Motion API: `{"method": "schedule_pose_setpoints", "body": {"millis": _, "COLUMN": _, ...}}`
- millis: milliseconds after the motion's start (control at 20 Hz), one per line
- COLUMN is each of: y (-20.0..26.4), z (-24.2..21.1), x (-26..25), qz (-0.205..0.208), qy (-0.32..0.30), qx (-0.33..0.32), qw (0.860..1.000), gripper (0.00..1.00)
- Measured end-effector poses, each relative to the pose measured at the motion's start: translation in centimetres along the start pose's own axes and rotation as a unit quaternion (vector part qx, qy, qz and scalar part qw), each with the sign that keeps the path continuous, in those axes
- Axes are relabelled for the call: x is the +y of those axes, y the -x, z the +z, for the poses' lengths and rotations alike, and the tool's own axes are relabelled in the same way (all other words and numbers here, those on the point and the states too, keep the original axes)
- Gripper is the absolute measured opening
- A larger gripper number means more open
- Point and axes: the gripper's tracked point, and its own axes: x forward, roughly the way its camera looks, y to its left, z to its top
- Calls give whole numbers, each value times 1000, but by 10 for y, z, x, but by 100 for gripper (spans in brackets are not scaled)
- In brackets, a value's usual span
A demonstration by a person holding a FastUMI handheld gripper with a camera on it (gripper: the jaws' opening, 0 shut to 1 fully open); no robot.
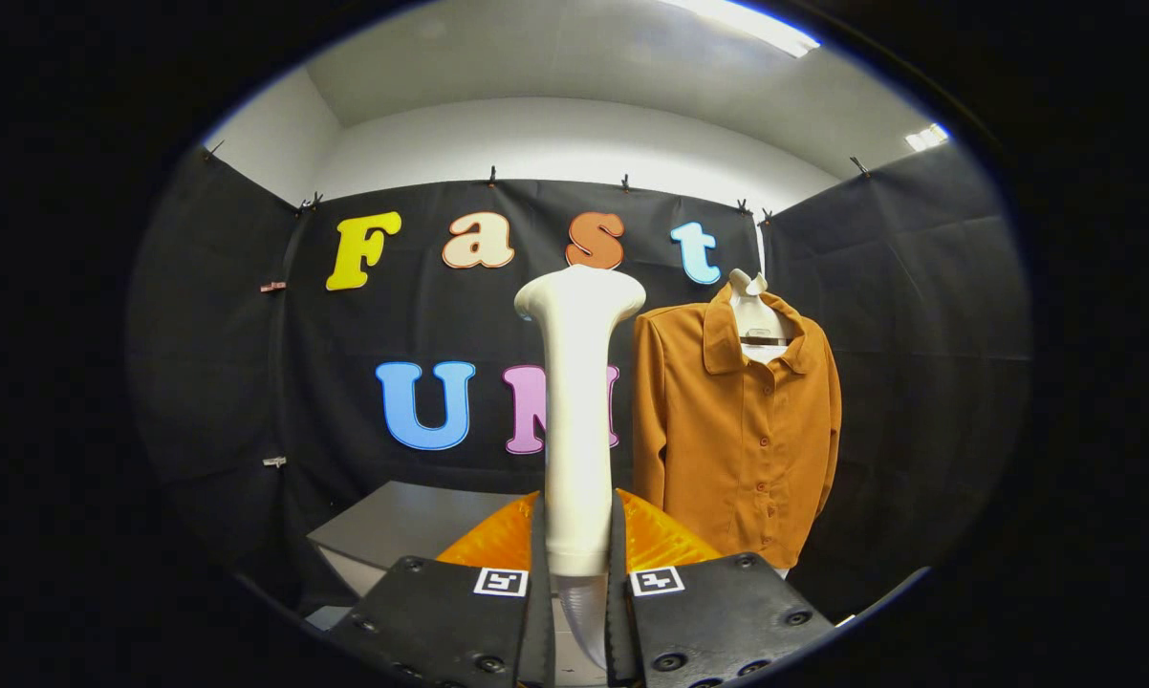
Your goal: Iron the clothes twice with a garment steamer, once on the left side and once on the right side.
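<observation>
So the steamer [578, 420] stands upright between the fingers, head up top; hard plastic, prob. light-ish but top-heavy, best held low on the handle as now. Shirt [737, 430] hangs soft on a hanger beyond the fingers, to the right. Gripper [579, 592] looks clamped on the handle, both fingers pressing.

Obstacles: garment steamer [579, 411] upright, clamped between tool [579, 612] fingers, blocking centre; orange shirt [737, 430] hanging beyond, right. Open air between steamer head and shirt; grey worktop [393, 526] lower left.
</observation>
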Motion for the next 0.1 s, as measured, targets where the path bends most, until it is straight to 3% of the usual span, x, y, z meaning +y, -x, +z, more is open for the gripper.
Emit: {"method": "schedule_pose_setpoints", "body": {"millis": 100, "y": -1, "z": -2, "x": 1, "qz": 2, "qy": 2, "qx": 1, "qw": 1000, "gripper": 24}}
